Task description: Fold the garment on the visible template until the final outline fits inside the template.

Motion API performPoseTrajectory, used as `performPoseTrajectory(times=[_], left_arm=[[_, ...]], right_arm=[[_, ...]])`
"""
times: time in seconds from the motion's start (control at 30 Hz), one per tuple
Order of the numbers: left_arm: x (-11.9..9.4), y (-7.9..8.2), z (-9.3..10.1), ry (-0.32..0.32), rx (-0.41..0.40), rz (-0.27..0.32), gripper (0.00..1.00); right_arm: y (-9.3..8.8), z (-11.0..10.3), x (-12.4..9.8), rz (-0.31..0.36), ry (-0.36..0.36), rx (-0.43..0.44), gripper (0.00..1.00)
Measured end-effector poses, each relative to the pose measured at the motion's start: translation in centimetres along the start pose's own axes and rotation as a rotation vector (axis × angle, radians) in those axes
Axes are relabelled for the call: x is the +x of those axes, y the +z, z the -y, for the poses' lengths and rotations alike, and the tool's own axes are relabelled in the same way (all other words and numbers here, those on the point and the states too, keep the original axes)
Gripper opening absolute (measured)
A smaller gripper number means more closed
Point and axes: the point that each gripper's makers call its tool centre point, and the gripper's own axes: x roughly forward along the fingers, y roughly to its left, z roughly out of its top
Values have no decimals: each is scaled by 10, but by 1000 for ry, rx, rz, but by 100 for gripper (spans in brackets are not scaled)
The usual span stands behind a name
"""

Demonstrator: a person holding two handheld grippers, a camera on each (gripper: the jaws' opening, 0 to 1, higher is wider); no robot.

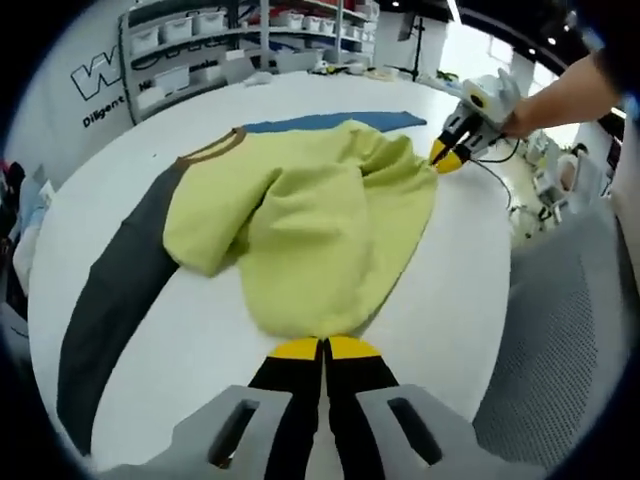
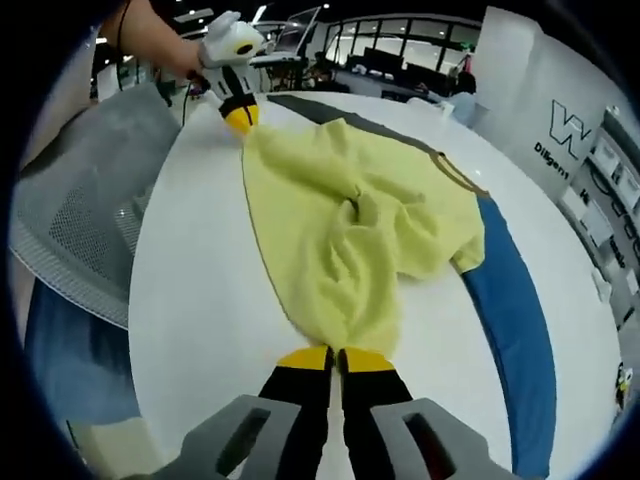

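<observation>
Currently the yellow-green garment (image 1: 320,225) lies rumpled on the white round counter (image 1: 200,320), partly over the template (image 1: 110,290), which shows grey in one stretch and blue (image 2: 510,310) in another. Left gripper (image 1: 324,348): fingers pressed together at 6 o'clock of the left gripper view, pinching the garment's near edge. Right gripper (image 2: 335,358): fingers likewise closed on the opposite hem, at 6 o'clock of the right gripper view. Each gripper appears in the other's view at the cloth's far corner, right at 2 o'clock (image 1: 452,155), left at 11 o'clock (image 2: 240,115). Brown collar trim (image 1: 212,150) rests toward 11 o'clock. Grey mesh chair (image 2: 80,210) stands beside the counter; shelving (image 1: 210,40) beyond
</observation>
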Motion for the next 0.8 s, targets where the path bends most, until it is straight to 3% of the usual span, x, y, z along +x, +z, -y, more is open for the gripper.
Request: performPoseTrajectory(times=[0.2,0.3,0.37,0.4,0.43,0.47,0.5,0.57,0.67,0.77,0.8], left_arm=[[-26,-18,16,-33,-69,-52,0],[-32,-21,21,-32,-58,-43,0],[-29,-25,17,-11,36,-49,1],[-23,-27,8,35,107,-62,0],[-21,-30,4,46,115,-86,2],[-13,-23,5,39,101,-55,8],[-8,-14,3,42,90,-8,20],[2,-10,-3,50,76,-10,39],[14,-9,-7,68,102,-35,43],[23,-13,-8,56,94,-55,34],[23,-6,-6,30,57,-21,34]], right_arm=[[5,-13,-14,5,42,-15,0],[11,-26,-25,22,76,-26,0],[9,-29,-28,17,76,-38,0],[9,-32,-30,20,86,-31,0],[9,-34,-30,25,94,-23,0],[9,-36,-32,28,99,-23,0],[9,-38,-33,27,101,-27,0],[13,-42,-37,40,115,-20,0],[15,-45,-41,42,123,-29,0],[14,-46,-44,44,120,-28,0],[13,-46,-46,45,120,-28,0]])
